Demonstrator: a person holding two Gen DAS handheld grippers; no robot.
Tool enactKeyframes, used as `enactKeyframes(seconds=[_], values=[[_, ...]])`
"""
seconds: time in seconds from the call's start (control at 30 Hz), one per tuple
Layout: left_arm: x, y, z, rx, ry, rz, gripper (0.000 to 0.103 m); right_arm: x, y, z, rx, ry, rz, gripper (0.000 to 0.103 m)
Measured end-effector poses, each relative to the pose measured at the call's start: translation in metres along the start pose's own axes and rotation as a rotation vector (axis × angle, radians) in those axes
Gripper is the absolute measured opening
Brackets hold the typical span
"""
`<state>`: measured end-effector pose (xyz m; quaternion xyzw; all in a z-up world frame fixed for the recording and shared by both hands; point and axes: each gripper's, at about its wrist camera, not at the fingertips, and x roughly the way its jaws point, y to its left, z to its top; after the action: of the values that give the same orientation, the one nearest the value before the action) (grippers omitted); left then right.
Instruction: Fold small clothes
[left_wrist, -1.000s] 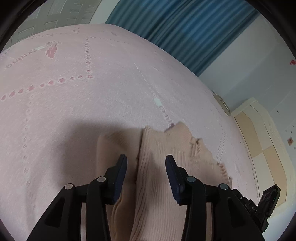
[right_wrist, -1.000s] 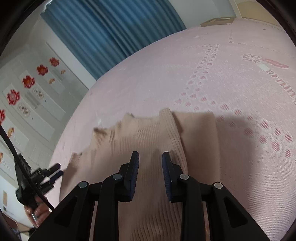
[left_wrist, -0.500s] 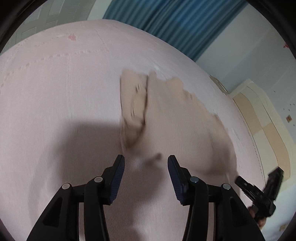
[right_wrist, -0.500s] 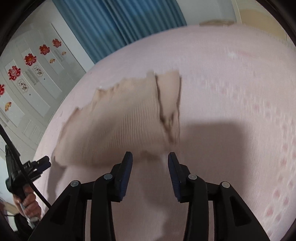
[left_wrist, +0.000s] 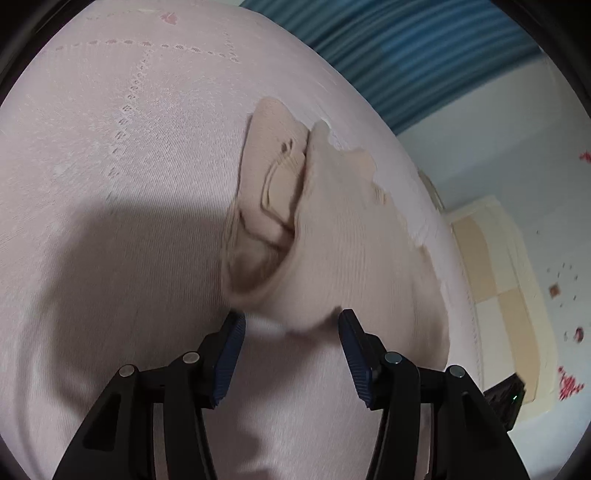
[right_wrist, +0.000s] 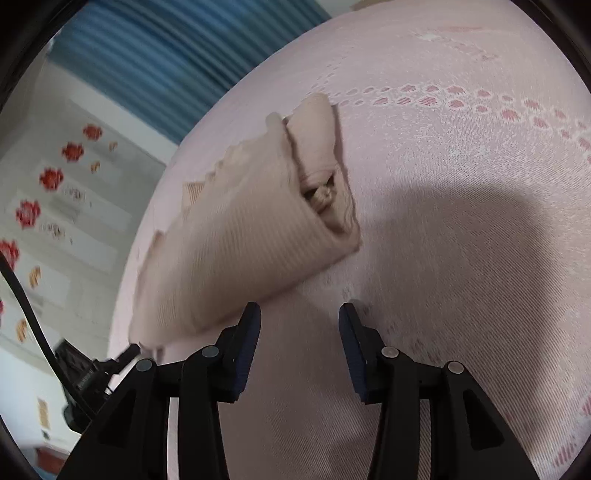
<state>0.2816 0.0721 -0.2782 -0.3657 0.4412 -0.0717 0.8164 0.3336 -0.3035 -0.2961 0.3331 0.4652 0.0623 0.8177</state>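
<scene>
A beige ribbed knit garment (left_wrist: 343, 236) lies folded on the pink bedspread (left_wrist: 110, 184). One folded layer lies over another, with a rumpled inner part showing along its left side. My left gripper (left_wrist: 291, 332) is open and empty, just short of the garment's near edge. In the right wrist view the same garment (right_wrist: 251, 236) lies ahead and to the left. My right gripper (right_wrist: 299, 328) is open and empty, its left finger close to the garment's near edge. The left gripper's body (right_wrist: 85, 373) shows at the lower left of that view.
The pink bedspread (right_wrist: 461, 258) has a lace pattern with red dots. Blue curtains (left_wrist: 406, 59) hang behind the bed. A white wall with red flower stickers (right_wrist: 48, 177) stands to the left of the right gripper. A cream headboard (left_wrist: 491, 280) is on the right.
Both grippers have let go of the garment and pulled back from it. The garment now lies folded ahead of the fingers instead of between them. Both jaws have opened wider.
</scene>
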Motion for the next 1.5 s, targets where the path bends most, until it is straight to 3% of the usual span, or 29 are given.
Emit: enactKeyframes(seconds=[0.17, 0.3, 0.37, 0.43, 0.57, 0.7, 0.93, 1.2, 1.27, 1.33, 1.5], values=[[0.013, 0.003, 0.021, -0.042, -0.014, -0.019, 0.047, 0.010, -0.007, 0.019, 0.092, -0.024, 0.039, 0.045], [0.020, 0.000, 0.029, -0.038, -0.018, 0.030, 0.036, 0.023, -0.012, 0.034, 0.154, -0.044, 0.061, 0.044], [0.023, -0.002, 0.031, -0.030, -0.009, 0.066, 0.027, 0.032, -0.012, 0.042, 0.154, -0.033, 0.044, 0.035], [0.023, -0.005, 0.032, -0.031, 0.011, 0.055, 0.014, 0.037, -0.011, 0.049, 0.141, -0.011, 0.029, 0.015], [0.017, -0.010, 0.030, -0.010, 0.012, 0.081, 0.012, 0.028, 0.002, 0.047, 0.081, -0.029, -0.008, 0.010], [0.002, -0.018, 0.022, 0.036, 0.004, 0.135, 0.011, 0.005, 0.000, 0.032, 0.087, -0.017, 0.015, 0.010], [-0.036, -0.015, -0.016, 0.076, 0.026, 0.146, 0.011, -0.042, 0.005, -0.013, -0.002, 0.018, -0.038, 0.009], [-0.052, -0.012, -0.043, 0.064, 0.034, 0.153, 0.012, -0.070, -0.012, -0.057, 0.007, 0.052, -0.036, 0.010], [-0.048, -0.013, -0.044, 0.079, 0.050, 0.196, 0.015, -0.075, -0.015, -0.065, -0.005, 0.063, -0.067, 0.014], [-0.045, -0.013, -0.044, 0.078, 0.079, 0.215, 0.023, -0.084, -0.020, -0.071, -0.008, 0.058, -0.074, 0.025], [-0.059, -0.011, -0.059, 0.100, 0.073, 0.225, 0.038, -0.115, -0.033, -0.083, -0.017, 0.017, -0.095, 0.028]])
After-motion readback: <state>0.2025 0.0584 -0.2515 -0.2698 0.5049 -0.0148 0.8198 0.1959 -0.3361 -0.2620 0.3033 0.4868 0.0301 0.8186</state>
